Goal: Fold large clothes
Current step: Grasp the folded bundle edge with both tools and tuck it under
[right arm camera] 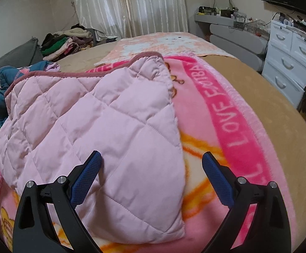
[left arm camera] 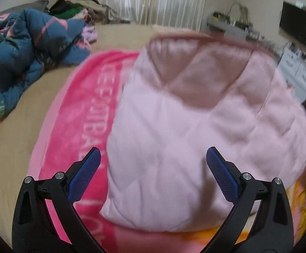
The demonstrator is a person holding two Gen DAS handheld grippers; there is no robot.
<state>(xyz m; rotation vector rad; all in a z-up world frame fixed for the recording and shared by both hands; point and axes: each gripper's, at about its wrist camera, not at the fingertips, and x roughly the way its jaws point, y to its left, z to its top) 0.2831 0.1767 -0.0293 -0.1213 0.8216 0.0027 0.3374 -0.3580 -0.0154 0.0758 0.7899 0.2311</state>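
Although it already lies doubled over, the pale pink quilted padded garment with a dusty-rose bound edge [right arm camera: 93,122] shows as a thick rectangle resting on the bright pink fleece blanket with white lettering and orange cartoon print [right arm camera: 233,126], which is spread over the tan-covered bed [right arm camera: 296,147].

Left hand-held gripper [left arm camera: 153,170]: blue pads wide apart, nothing between them, hovering over the garment's near edge. Right hand-held gripper [right arm camera: 151,169]: pads likewise spread and empty, straddling the garment's right-hand edge where it meets the blanket.

Step in hand, as judged: taking hold for a further fold or squaring the bundle. To do it well, each gripper should bite through every layer at a near corner, both should lift together, and the bound edges should be brought flush so the padding does not slide or bulge.

Surroundings: a crumpled dark blue floral-print duvet [left arm camera: 22,63] at the left of the bed; a peach patterned blanket [right arm camera: 163,44] beyond; a heap of mixed dark and green clothes [right arm camera: 64,42] near the white curtains [right arm camera: 131,6]; a white chest of drawers [right arm camera: 290,63] at right.

Hard to make out: the left view is motion-blurred, so stitching and lettering smear; sleeves, collar and fastenings are not visible, so the garment's type is uncertain; its underside is hidden.
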